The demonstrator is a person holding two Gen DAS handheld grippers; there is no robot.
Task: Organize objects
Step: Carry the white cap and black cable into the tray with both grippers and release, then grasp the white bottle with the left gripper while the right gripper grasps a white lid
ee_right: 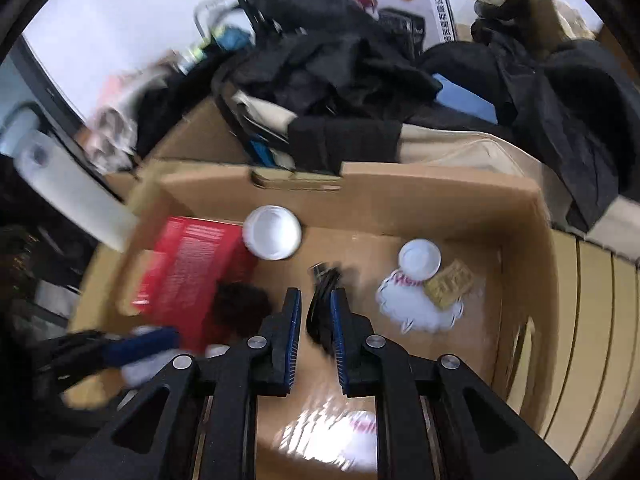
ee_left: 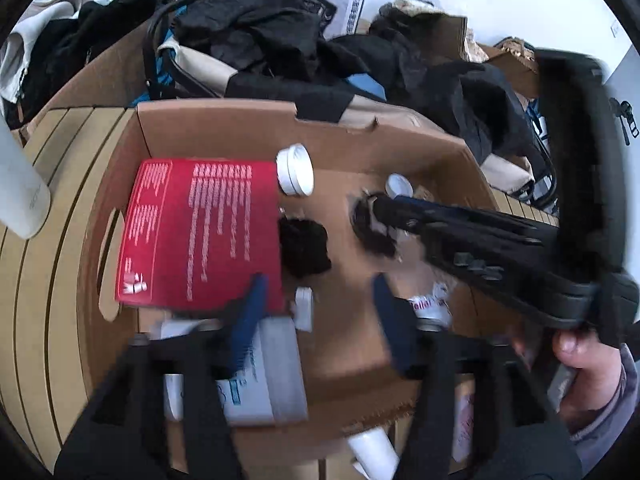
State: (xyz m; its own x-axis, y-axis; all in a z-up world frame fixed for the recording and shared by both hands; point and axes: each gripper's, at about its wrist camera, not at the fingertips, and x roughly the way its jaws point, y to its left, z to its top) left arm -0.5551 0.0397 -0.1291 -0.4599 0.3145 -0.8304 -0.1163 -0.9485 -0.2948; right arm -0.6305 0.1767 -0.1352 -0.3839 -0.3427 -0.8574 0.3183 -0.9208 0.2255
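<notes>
A black bundle of cord (ee_right: 323, 308) sits pinched between the blue pads of the right claw (ee_right: 316, 334), hanging low over the floor of an open cardboard box (ee_right: 400, 196). The bundle's long axis runs along the fingers, pointing toward the box's far wall. The claw is narrow, closed on the cord. Seen from the left wrist, the right claw (ee_left: 380, 216) reaches into the box from the right, its tip at a dark, blurred clump.

The left claw (ee_left: 316, 312) stands wide and empty over the box's near side. Its left finger crosses the corner of a red carton (ee_left: 200, 232) lying flat at the box's left; a dark fuzzy lump (ee_left: 304, 248) sits just beside that carton.

Against the far wall stand two white jars (ee_right: 272, 232). Only the right wrist view shows a tan biscuit-like packet (ee_right: 448, 282) at the box's right. Dark clothing (ee_right: 340, 68) is heaped behind the box.
</notes>
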